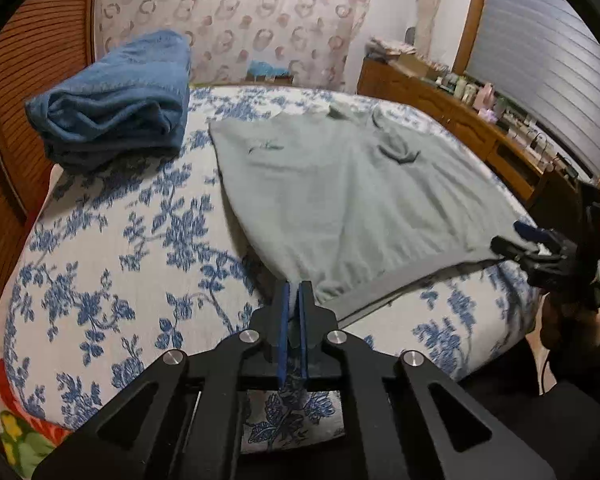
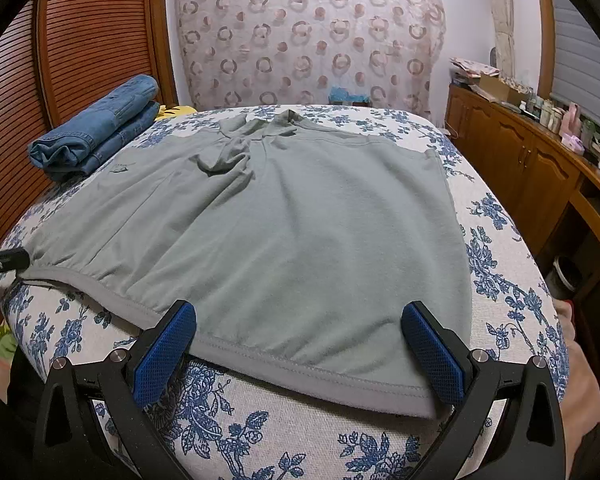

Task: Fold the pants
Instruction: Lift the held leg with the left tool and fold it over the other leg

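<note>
Grey garment (image 2: 300, 232) hem lies between right gripper (image 2: 300, 356) fingers, left gripper (image 1: 294, 300) pinching its corner

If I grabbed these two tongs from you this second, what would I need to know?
Left tongs: shut on the near-left hem corner of the grey garment.
Right tongs: open, straddling the near hem towards the right corner, gripping nothing.
The grey garment lies spread flat on the floral bedspread; it looks more like a collared shirt than pants.
Folded jeans sit stacked at the far left, apparently already done.
Left: probably close the right tongs on the hem, then fold the garment; no fold is made in it yet.
</note>
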Available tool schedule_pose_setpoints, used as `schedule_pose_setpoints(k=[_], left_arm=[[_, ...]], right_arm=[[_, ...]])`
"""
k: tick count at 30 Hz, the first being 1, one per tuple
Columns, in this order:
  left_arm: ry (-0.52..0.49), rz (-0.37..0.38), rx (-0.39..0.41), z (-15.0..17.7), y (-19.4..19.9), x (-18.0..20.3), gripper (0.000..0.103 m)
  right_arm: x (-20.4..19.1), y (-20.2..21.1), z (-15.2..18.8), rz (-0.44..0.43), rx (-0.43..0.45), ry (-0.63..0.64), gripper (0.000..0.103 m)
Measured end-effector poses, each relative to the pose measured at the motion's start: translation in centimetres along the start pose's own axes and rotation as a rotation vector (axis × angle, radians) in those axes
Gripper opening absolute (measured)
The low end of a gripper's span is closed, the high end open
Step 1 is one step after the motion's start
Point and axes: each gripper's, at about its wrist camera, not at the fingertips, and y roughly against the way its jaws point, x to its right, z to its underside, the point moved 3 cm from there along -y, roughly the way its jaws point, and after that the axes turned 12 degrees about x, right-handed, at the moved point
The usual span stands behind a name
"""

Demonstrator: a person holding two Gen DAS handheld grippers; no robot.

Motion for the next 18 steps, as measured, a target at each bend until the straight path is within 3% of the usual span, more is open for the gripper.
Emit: schedule_pose_setpoints(k=[18], left_arm=[[-0.126, 0.156, 0.134, -8.5, -0.4, 6.0, 0.002]], right_arm=[[0.8, 1.3, -0.8, -0.007, 0.044, -0.015, 0.101]])
